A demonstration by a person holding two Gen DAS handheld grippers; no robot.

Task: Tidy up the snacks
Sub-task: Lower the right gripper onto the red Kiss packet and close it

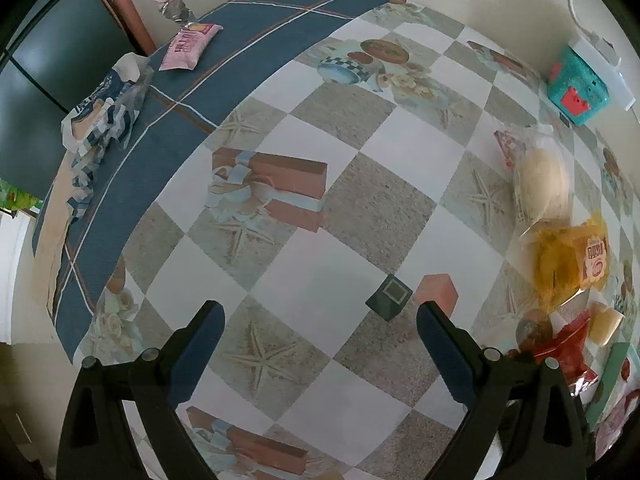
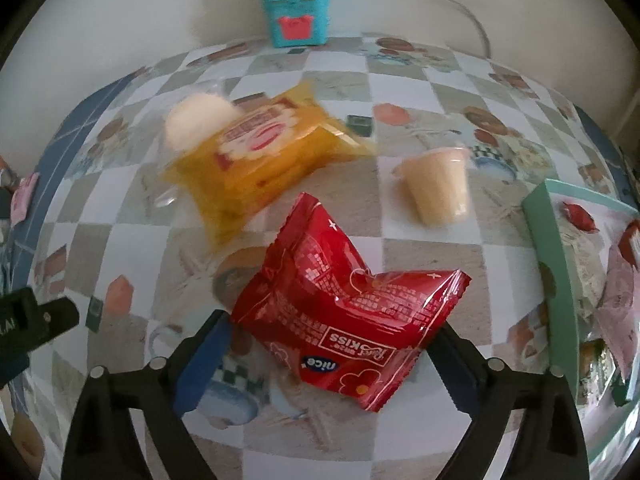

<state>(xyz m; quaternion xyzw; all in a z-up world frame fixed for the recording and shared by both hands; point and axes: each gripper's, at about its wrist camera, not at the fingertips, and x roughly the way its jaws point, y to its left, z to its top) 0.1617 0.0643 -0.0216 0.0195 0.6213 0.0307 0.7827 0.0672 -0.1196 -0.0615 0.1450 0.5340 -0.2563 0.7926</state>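
Note:
In the right wrist view a red snack packet (image 2: 344,320) lies on the checked tablecloth between the wide-open fingers of my right gripper (image 2: 328,332); I cannot tell if the pads touch it. Beyond it lie a yellow snack bag (image 2: 260,160), a round pale bun in clear wrap (image 2: 198,120) and a pale jelly cup (image 2: 438,188) on its side. A mint-green box (image 2: 556,264) holding packets stands at the right. My left gripper (image 1: 320,320) is open and empty above the cloth. The same snacks show at the right of the left wrist view: the bun (image 1: 544,184), the yellow bag (image 1: 568,264), the red packet (image 1: 560,344).
A teal toy box (image 2: 296,16) stands by the wall under a white device with a cable. In the left wrist view a pink packet (image 1: 188,46), a silver wrapper (image 1: 174,8) and a crumpled blue-white bag (image 1: 104,120) lie on the blue border near the table's far-left edge.

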